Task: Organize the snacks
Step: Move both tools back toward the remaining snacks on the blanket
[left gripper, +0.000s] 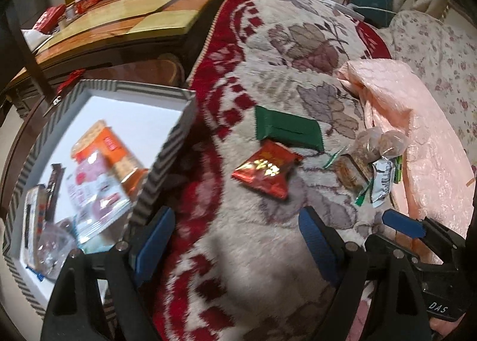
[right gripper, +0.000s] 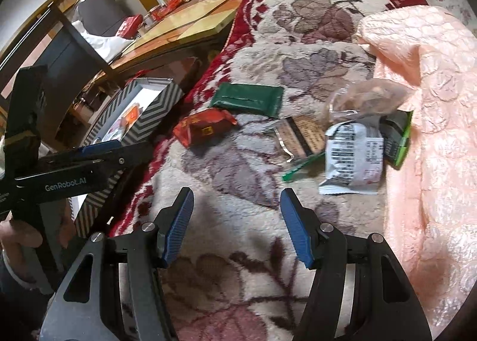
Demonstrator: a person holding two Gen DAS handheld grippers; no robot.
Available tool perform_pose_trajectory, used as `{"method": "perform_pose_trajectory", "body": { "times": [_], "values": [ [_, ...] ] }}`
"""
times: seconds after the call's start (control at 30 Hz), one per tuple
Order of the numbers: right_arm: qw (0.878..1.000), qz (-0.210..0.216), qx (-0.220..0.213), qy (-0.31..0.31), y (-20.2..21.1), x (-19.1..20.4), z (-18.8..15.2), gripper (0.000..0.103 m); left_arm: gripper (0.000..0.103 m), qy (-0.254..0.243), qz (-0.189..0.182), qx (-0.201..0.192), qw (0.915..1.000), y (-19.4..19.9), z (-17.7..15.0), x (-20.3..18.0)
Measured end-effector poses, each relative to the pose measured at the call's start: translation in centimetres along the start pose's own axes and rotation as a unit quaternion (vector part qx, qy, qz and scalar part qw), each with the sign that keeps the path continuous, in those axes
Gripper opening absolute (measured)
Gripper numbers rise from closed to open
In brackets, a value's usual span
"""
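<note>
Loose snacks lie on a floral blanket (right gripper: 262,216): a red packet (left gripper: 265,169) (right gripper: 205,126), a green packet (left gripper: 287,129) (right gripper: 249,99), and a pile holding a white packet (right gripper: 354,156) (left gripper: 380,180), a clear bag (right gripper: 366,96) (left gripper: 378,141) and a brown packet (right gripper: 304,135). A zigzag-patterned box (left gripper: 167,168) (right gripper: 155,111) at the left holds an orange packet (left gripper: 110,144), a pink-and-white bag (left gripper: 95,192) and a dark bar (left gripper: 55,186). My left gripper (left gripper: 235,216) hovers open beside the box, short of the red packet. My right gripper (right gripper: 237,195) is open over bare blanket, near the pile.
A pink quilt (right gripper: 432,102) (left gripper: 417,132) is bunched along the right, touching the pile. Beyond the blanket's left edge stands a wooden table (left gripper: 125,22) (right gripper: 184,19) with red boxes and ornaments. A hand (right gripper: 18,236) holds the left gripper's handle.
</note>
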State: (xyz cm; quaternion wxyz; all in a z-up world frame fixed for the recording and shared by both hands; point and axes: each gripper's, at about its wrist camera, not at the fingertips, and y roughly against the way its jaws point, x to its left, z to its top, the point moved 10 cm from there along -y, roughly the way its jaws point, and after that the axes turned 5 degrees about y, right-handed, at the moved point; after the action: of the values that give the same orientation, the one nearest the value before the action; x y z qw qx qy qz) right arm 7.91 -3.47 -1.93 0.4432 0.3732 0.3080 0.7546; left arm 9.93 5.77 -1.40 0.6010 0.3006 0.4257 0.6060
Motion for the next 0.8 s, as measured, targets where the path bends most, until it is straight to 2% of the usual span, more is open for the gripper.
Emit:
{"method": "perform_pose_trajectory", "body": {
  "times": [0.47,0.57,0.7,0.77,0.8],
  "values": [
    [0.999,-0.017,-0.006,-0.05,0.3,-4.3,-0.5,0.061,0.087,-0.025,-0.018,0.026,0.9992,-2.4,0.8,-1.7],
    [0.998,-0.008,-0.009,-0.06,0.3,-4.5,-0.3,0.061,0.087,-0.022,-0.024,0.035,0.9989,-3.0,1.1,-1.9],
    [0.999,0.01,-0.006,-0.03,-0.3,-3.2,0.5,0.061,0.087,-0.024,-0.017,0.039,0.9988,-3.5,1.5,-2.0],
    [1.0,0.005,-0.009,-0.007,-0.6,-2.8,1.4,0.061,0.087,-0.026,-0.017,0.04,0.9987,-3.6,1.6,-2.1],
    [1.0,-0.002,-0.01,0.007,-0.8,-2.7,1.9,0.064,0.087,-0.028,-0.016,0.041,0.9987,-3.7,1.7,-2.1]
  ]
}}
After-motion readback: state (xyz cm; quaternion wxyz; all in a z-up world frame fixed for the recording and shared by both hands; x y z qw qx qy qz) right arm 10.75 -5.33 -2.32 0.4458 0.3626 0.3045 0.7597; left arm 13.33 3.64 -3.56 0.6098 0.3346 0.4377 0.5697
